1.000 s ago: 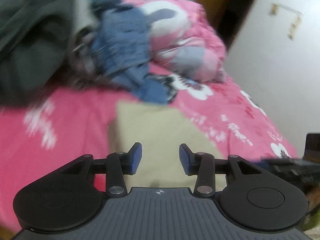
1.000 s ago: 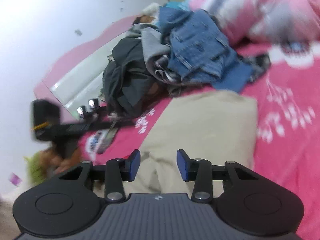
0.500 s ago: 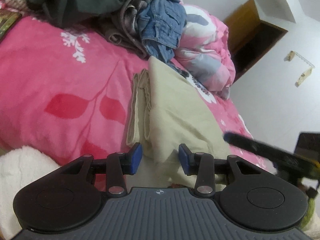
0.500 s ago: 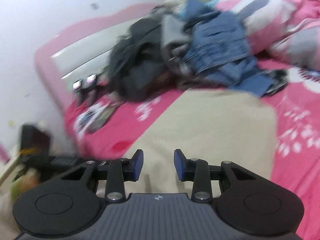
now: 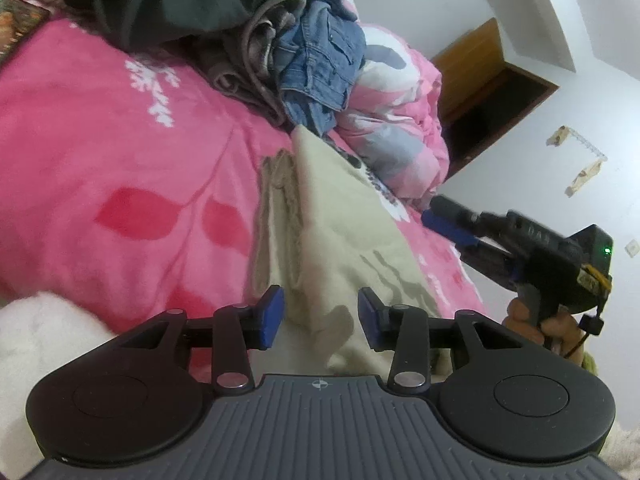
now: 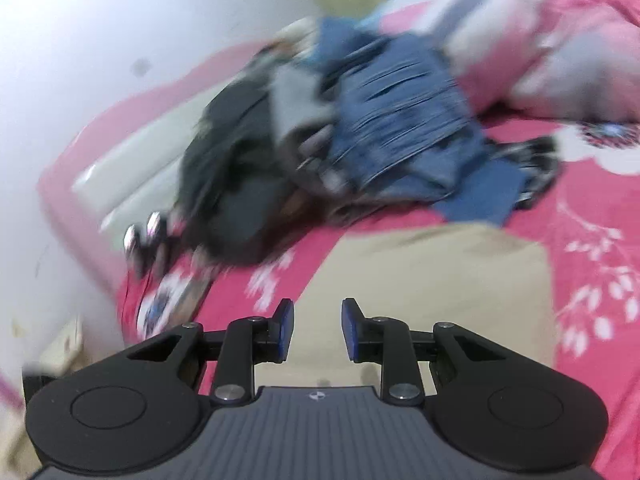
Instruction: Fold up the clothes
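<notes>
Garment: beige cloth (image 5: 344, 216) lies flat on the bed, layered in folds, its long axis running from bottom centre of the left view up toward the pile at upper centre; stacked edges show along its left side.
Left gripper (image 5: 320, 320): fingers apart with nothing between them, poised over the cloth's near end at the bottom of the frame.
Right gripper (image 6: 316, 330): fingers narrowly parted and empty, over the same cloth's near part (image 6: 432, 280); in the left view it sits at right centre (image 5: 452, 224), off the cloth's right edge, gripped by a hand (image 5: 544, 324).
Nearer: I judge the left gripper closer to the near hem, and the right closer to the long right edge.
Stage: cloth looks already folded lengthwise; whether another fold is due cannot be told.
Bed: pink floral blanket (image 5: 120, 168), soft and yielding.
Pile: dark, grey and denim clothes (image 5: 320, 52) heaped at upper centre, beside a pink quilt (image 5: 400, 120).
Room: white wall, wooden door opening at upper right (image 5: 492, 92).
</notes>
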Motion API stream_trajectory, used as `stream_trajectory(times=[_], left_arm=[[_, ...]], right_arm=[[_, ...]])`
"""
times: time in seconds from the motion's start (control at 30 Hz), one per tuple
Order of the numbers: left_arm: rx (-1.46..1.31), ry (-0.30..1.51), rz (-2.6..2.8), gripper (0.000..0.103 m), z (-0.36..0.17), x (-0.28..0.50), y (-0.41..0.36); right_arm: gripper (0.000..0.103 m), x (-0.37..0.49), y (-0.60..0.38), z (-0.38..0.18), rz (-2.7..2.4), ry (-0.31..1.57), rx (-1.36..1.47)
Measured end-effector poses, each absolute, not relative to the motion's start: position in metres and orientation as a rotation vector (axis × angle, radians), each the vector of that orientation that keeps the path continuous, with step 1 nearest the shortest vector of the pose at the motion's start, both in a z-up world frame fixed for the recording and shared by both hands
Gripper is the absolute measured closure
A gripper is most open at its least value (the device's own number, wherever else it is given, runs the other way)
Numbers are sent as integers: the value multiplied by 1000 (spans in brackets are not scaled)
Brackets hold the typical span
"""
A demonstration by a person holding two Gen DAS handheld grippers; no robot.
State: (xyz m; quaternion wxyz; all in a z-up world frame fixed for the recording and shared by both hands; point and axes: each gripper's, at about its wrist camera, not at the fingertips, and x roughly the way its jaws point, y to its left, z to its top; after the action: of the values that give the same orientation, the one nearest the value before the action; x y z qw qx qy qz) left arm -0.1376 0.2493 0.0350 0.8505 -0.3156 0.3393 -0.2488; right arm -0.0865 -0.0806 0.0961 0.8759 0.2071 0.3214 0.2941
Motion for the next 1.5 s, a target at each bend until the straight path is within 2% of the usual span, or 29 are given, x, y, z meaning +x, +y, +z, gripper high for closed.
stream_trajectory(times=[0.07, 0.13, 0.2, 0.33, 0.5, 0.6, 0.7, 0.8, 0.93, 1.07, 1.1, 1.17, 1.23, 1.33, 1.37, 1.43, 1.5], left_arm=[[-636, 728, -521, 64, 34, -127, 241], [-631, 732, -523, 83, 36, -119, 238], [-669, 718, -536, 92, 41, -117, 243], [-689, 707, -536, 98, 48, -115, 251], [-688, 793, -496, 96, 19, -115, 263], [-670, 733, -477, 91, 30, -125, 267], [-519, 632, -390, 88, 56, -134, 258], [-411, 545, -444, 82, 78, -137, 239], [-271, 669, -446, 82, 61, -120, 201], [-374, 680, -469, 82, 58, -119, 218], [-410, 679, -475, 79, 59, -119, 225], [-477, 680, -462, 66, 60, -112, 234], [-528, 718, -478, 44, 53, -99, 236], [-599, 784, -511, 26, 42, -78, 236], [-623, 806, -522, 26, 38, -71, 236], [-671, 850, -543, 26, 30, -57, 236], [-697, 893, -562, 26, 24, -45, 232]], right_arm=[[73, -80, -90, 91, 581, 676, 495], [73, -79, -95, 82, 548, 690, 519], [73, -81, -99, 74, 517, 705, 532], [73, -86, -113, 65, 464, 693, 574], [73, -74, -129, 67, 373, 674, 486], [73, -50, -129, 71, 372, 674, 420], [73, -25, -117, 75, 405, 681, 329], [73, 4, -99, 67, 489, 778, 292], [73, 55, -92, 33, 438, 877, 336], [70, 72, -131, 20, 329, 864, 556], [67, 61, -145, 20, 341, 852, 614], [45, 35, -172, 22, 372, 825, 729], [35, 9, -200, 24, 403, 795, 843], [31, -25, -218, 11, 473, 879, 937], [25, -32, -215, 4, 510, 936, 947], [24, -43, -201, -7, 587, 1040, 936], [19, -48, -181, -7, 625, 1043, 833]])
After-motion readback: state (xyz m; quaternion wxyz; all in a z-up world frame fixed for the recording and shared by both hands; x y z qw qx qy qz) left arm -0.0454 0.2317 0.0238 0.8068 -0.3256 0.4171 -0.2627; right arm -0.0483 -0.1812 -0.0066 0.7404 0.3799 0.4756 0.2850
